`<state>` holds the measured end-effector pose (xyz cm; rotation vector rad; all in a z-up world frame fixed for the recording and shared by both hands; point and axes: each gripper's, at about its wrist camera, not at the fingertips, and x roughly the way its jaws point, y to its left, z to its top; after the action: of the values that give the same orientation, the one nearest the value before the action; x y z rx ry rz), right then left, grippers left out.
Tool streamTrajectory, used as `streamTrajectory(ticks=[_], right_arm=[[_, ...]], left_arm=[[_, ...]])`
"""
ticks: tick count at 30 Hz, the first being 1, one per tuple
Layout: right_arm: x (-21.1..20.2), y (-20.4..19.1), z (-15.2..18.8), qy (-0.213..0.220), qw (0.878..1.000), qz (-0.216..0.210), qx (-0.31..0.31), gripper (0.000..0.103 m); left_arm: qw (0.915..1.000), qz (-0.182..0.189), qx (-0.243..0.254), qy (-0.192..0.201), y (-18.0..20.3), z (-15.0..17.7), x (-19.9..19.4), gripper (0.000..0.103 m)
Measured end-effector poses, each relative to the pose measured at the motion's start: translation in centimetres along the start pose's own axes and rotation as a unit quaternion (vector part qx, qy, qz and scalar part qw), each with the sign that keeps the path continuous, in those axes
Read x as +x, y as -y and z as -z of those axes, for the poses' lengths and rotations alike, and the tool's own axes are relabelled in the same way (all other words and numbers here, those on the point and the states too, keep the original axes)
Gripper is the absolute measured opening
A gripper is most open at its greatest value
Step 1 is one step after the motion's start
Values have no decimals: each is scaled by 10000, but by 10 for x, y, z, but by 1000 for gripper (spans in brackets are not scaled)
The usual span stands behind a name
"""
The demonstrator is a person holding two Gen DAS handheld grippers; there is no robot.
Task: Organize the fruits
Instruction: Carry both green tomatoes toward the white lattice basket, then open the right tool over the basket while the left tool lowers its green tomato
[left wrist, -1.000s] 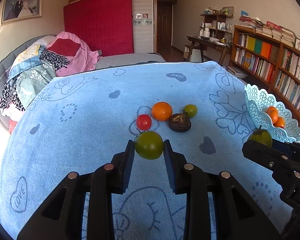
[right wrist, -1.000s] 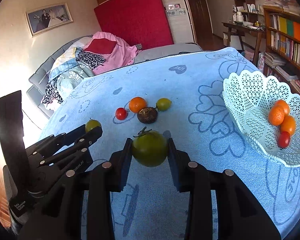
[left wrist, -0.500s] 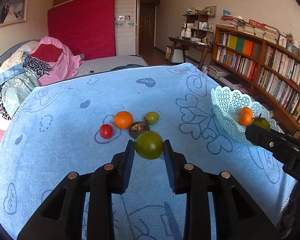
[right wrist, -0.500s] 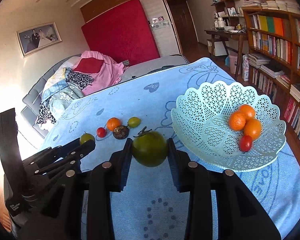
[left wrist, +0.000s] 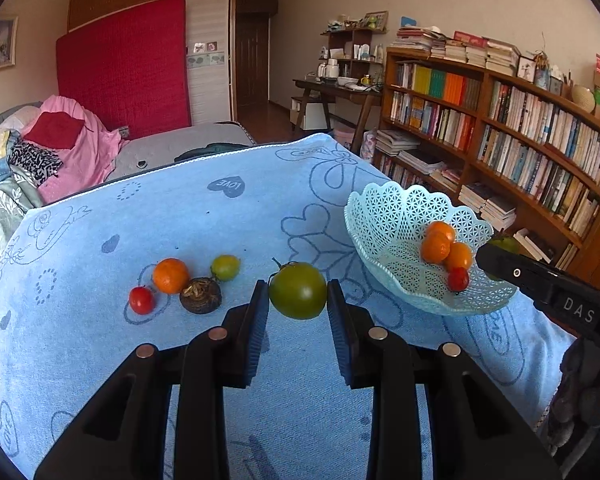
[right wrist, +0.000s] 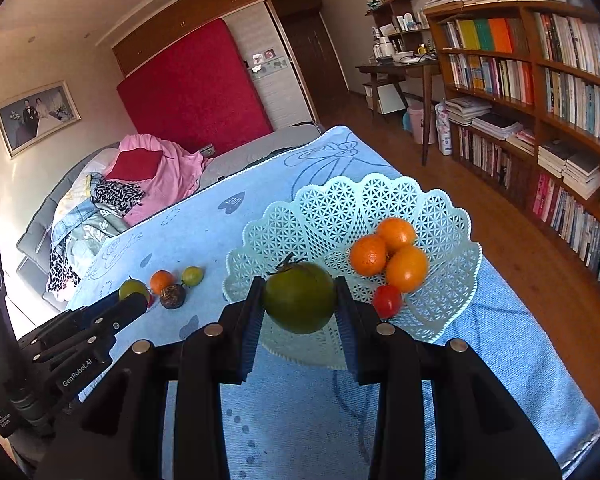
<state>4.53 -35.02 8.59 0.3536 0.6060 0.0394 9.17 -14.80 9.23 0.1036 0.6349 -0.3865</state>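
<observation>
- Both hand-held grippers have carried their green tomatoes right, toward the basket (right wrist: 452, 216).
- Right hand-held gripper (right wrist: 300, 304) pinches a tomato (right wrist: 300, 300) over the basket's near rim; left hand-held gripper (left wrist: 298, 300) pinches another (left wrist: 298, 295) above the counter (left wrist: 100, 360), left of the basket.
- Tomatoes likely light, smooth, bruisable: grip the sides gently.
- Only the left view shows the loose fruit (left wrist: 170, 276) clearly.
</observation>
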Motion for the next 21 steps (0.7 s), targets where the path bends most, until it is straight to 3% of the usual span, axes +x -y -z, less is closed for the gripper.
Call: streamTrajectory(ticks=[9,16,19,21], right_arm=[[6,17,-3,-77,9996,185,181,36],[7,21,-5,-46,9996,243,164,36],[9,20,-3,-98,9996,227,153,36],[9,19,-3,-95,9996,214,144,36]], left_arm=[[9979,527,306,228,36,-18,15,31],[9979,609,200,57,22,-15,19,32],[9978,636,140,-78,13,-6,12,53],[9973,703,117,-152,9,3,6,56]])
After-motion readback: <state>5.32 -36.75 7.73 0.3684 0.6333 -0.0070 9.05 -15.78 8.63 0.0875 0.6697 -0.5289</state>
